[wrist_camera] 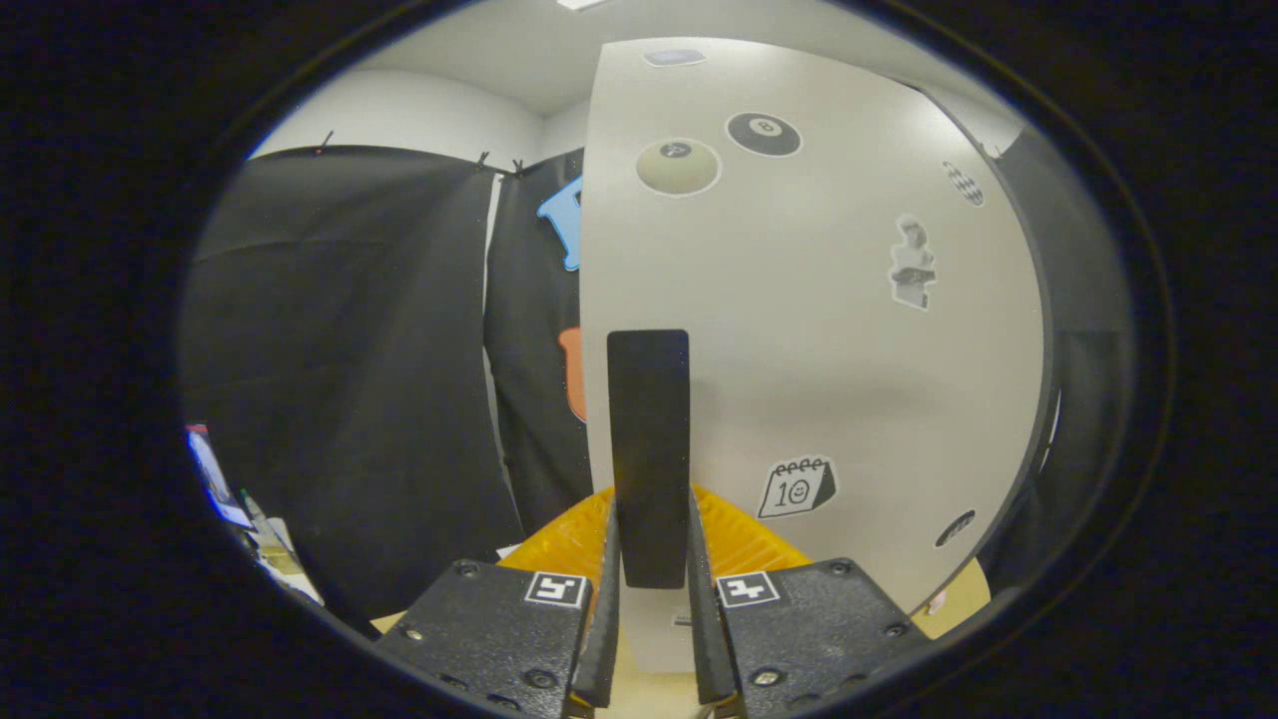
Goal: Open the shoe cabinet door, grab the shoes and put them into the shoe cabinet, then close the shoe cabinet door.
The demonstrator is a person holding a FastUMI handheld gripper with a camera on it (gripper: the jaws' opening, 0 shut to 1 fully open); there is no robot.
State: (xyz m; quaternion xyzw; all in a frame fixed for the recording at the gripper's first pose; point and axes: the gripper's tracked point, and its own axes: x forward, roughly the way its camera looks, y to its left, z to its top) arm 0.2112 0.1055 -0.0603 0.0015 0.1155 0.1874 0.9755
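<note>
A: Right, the black two-finger gripper (651, 599) is hard up against the white flat-panelled shoe cabinet door (849, 340), and the tall black bar handle (649, 449) stands upright between the two fingers

B: Clamped on it, would you say?

A: I'd say so: both fingers (606, 609) run up either side of the handle's lower end with no gap I can make out, so I read the tongs as clenched on that handle, not released

B: Why grab it so low on the bar?

A: My guess is leverage and a straight pull. Taking the bar squarely, one finger per side, lets the person swing the panel without the handle slipping out sideways

B: And the door itself?

A: It looms beyond the fingers, dotted with stickers: a black eight-ball sticker (763, 133) and a pale ball sticker (678, 166) high up, a small calendar sticker (796, 487) just right of the handle. The door's left edge stands free against the black cloth booth wall (349, 379), which suggests it is partly swung, though I cannot tell how far

B: Any shoes?

A: Something ribbed and orange-yellow (744, 539) peeks out just behind the fingers on both sides of the handle; what it is, I cannot say

B: So where are we in the job?

A: A door step, by my judgement, opening or closing; I cannot tell which
</note>
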